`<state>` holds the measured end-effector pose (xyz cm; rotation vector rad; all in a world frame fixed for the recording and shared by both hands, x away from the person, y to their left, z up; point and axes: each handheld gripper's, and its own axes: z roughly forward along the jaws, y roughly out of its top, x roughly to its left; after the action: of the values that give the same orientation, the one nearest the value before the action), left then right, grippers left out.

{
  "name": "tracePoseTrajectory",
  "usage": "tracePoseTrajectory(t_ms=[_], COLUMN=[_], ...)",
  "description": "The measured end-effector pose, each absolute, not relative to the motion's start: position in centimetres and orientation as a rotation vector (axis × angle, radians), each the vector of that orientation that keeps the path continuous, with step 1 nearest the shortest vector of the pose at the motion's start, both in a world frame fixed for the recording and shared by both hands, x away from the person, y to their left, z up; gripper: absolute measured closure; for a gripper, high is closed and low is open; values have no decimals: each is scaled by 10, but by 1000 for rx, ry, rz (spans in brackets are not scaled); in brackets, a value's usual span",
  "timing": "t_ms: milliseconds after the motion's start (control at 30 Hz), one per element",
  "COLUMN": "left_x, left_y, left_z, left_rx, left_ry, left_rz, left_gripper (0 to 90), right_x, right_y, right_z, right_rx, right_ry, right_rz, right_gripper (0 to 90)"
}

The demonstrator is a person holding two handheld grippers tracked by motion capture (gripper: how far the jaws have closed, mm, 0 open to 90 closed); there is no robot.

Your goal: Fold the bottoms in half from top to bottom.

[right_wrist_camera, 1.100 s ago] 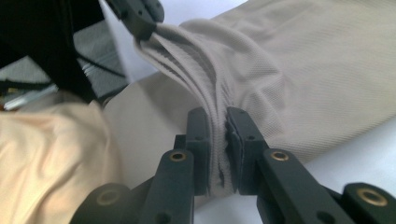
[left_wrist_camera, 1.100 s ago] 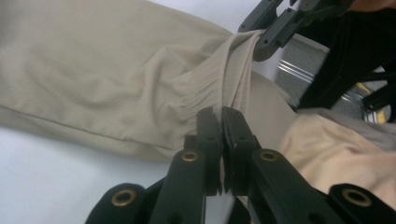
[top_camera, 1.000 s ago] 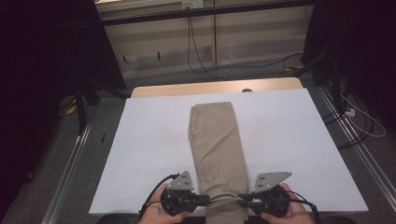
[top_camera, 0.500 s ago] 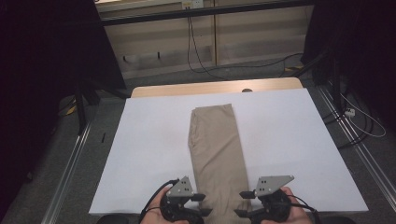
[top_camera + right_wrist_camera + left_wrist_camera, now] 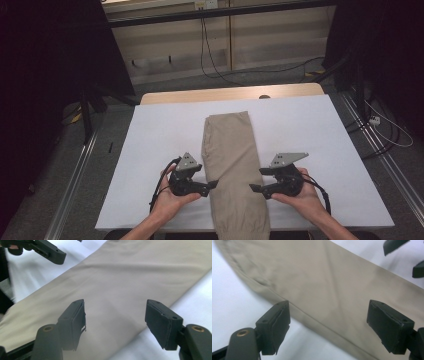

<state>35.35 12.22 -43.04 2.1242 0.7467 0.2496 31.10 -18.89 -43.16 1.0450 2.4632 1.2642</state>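
A pair of tan trousers (image 5: 232, 167), folded lengthwise into one long narrow strip, lies down the middle of a white table cover (image 5: 150, 140), its far end toward the wooden table edge (image 5: 230, 93) and its near end reaching the person's edge of the table. A person's two hands flank the strip about two thirds of the way down. The left gripper (image 5: 212, 184) sits at the cloth's left edge, the right gripper (image 5: 255, 188) at its right edge — both point inward at each other across the fabric. Each pair of jaws has just been opening and stands spread, pads off the cloth, with trousers lying beyond them and nothing pinched.

From here the risk appears to be an uneven pick-up. If one gripper catches only the top layer, the fold would peel apart. If the two close at different points along the strip, the next fold would come out crooked — how many layers lie at each edge is hard to judge.
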Motion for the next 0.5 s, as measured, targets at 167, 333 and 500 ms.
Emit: tracePoseTrajectory(t_ms=[167,333,500], left_x=[374,403,433], left_y=[126,131,136], left_z=[-430,-425,-422], left_rx=[2080,2052,2008], left_ry=[808,839,861], left_rz=[290,383,380], left_gripper=[188,191,202], right_x=[326,343,375], right_y=[-199,-210,-212], right_z=[-437,-429,-420], right_rx=[1118,1152,1167], right_ry=[2439,2358,2327], right_rz=[1216,1239,1254], right_gripper=[287,293,329])
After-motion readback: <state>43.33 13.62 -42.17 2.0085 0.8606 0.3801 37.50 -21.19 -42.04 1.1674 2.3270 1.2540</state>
